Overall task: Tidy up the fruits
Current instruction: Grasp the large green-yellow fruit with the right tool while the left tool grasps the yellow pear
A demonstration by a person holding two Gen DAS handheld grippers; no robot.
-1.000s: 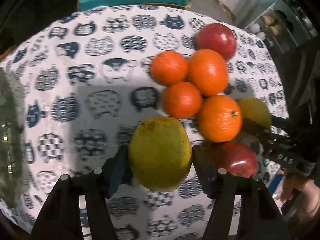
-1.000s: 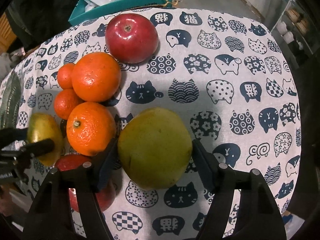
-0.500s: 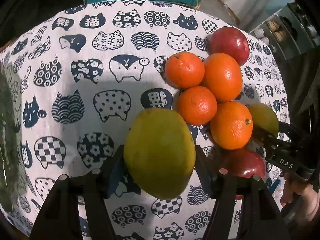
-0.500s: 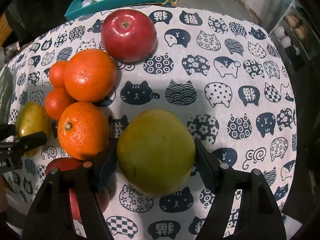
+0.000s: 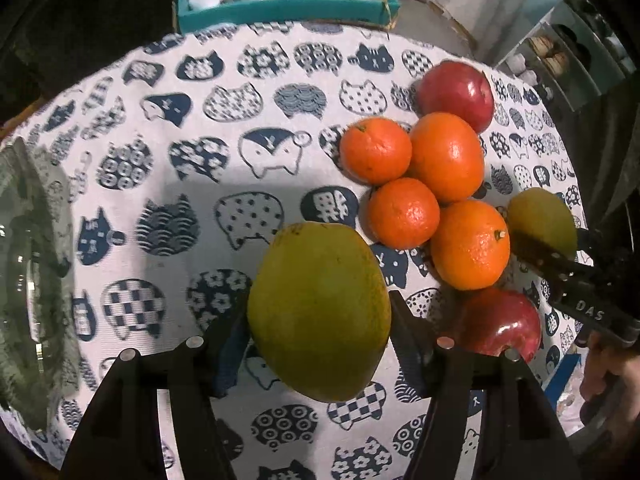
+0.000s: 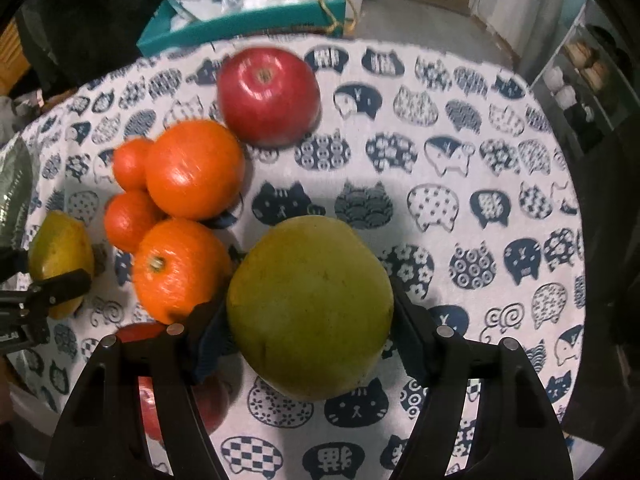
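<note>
Now my right claw (image 6: 310, 314) has just been closing on the round green fruit (image 6: 312, 296) between its pads, just right of the oranges (image 6: 192, 168). I judge that grip firm enough to carry. My left claw (image 5: 320, 320) clenches the oval green fruit (image 5: 320, 300), just left of the oranges. Its long axis runs almost straight away from me, narrower end nearest, over the tabletop (image 5: 200, 128).

Yellow-green pears (image 5: 320, 312), orange oranges (image 5: 446, 156), red apples (image 6: 269, 96), navy cat-print white tablecloth (image 5: 180, 168)
</note>
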